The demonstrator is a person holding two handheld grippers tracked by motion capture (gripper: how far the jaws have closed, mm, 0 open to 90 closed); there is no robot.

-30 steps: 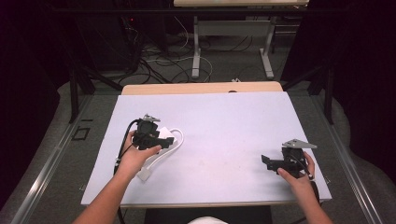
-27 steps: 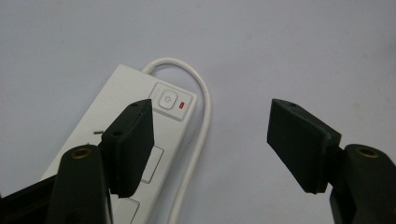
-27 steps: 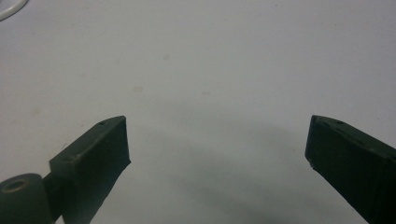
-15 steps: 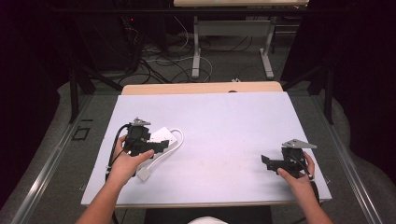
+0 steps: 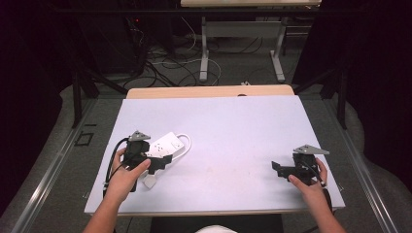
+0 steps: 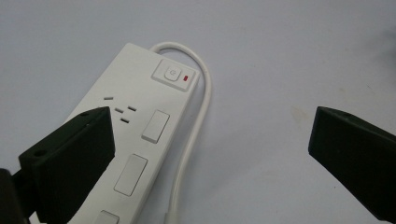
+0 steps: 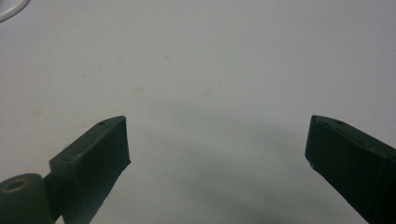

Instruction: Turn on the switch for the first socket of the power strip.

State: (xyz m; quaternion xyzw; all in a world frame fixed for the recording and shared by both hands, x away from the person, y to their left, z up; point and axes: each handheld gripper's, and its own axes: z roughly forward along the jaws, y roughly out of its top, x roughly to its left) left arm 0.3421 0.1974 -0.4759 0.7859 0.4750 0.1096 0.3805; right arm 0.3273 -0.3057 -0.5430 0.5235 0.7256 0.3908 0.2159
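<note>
A white table top (image 5: 233,126) is seen from the high view, with a strip of bare wood showing along its far edge. The floor beyond that edge is crossed by loose cables (image 5: 170,60) and by the legs of a second table (image 5: 204,53).

A white power strip (image 5: 164,147) is laid flat near the left edge of the table top, roughly midway between the near and far edges, angled toward the far right. In the left gripper view a switch button with a small red mark (image 6: 173,74) is seen at its far end, and socket holes and covered outlets are lined up along its top face. A white cord (image 5: 185,143) is looped out of that far end and is run back along the strip's side, just beside it; a white plug (image 5: 149,181) is laid on the table nearer the near edge.

The left gripper (image 5: 154,160) is held over the near part of the power strip. Its jaws have just been opening and are spread wide: one jaw hangs over the strip's top face, the other over bare table past the cord. Nothing is clamped.

The right gripper (image 5: 278,169) is held near the near right corner, well apart from the strip. Its jaws are spread wide over bare table, with nothing between them.
</note>
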